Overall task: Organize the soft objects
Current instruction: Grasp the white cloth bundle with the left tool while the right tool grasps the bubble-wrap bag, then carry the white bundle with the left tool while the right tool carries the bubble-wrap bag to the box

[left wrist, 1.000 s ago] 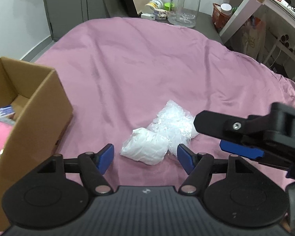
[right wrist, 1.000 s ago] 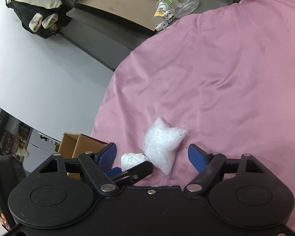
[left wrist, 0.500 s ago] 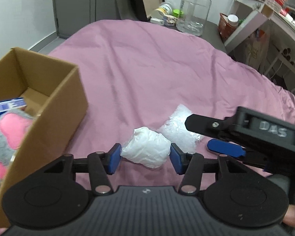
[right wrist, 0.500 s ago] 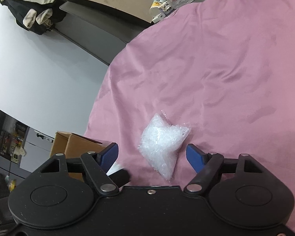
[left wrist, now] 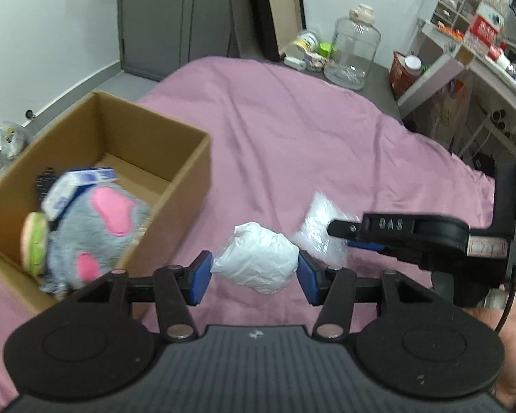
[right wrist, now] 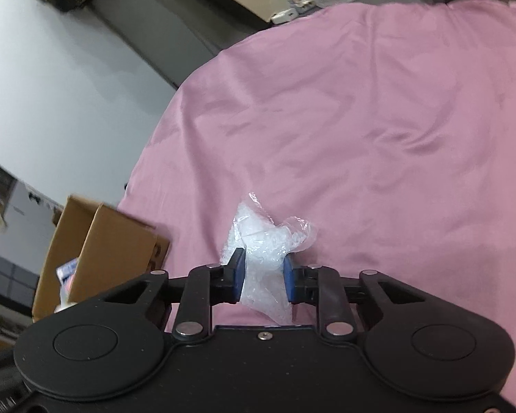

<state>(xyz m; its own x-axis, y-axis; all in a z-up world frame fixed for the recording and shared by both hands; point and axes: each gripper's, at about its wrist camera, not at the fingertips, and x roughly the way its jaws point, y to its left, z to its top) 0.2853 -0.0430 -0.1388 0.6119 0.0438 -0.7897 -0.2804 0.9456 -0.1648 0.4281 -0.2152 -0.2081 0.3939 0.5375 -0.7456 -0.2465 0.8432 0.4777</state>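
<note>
My left gripper [left wrist: 254,275] is shut on a crumpled white bag [left wrist: 256,263] and holds it above the pink bedsheet [left wrist: 292,130]. My right gripper [right wrist: 263,277] is shut on a clear crinkly plastic bag [right wrist: 265,244]; in the left wrist view that bag [left wrist: 321,220] sits just right of the white one, with the right gripper [left wrist: 340,235] on it. An open cardboard box [left wrist: 189,158] stands to the left, holding a grey and pink plush toy [left wrist: 99,230] and a blue and white packet [left wrist: 75,186].
The box also shows at the left of the right wrist view [right wrist: 120,237]. A large clear jug [left wrist: 356,51] and small containers stand on the floor beyond the bed. Shelves [left wrist: 464,55] with clutter are at the far right.
Both grippers closed on their bags: the left on the white bag, the right on the clear bag. The left gripper lifted and the box with the plush came further into view.
</note>
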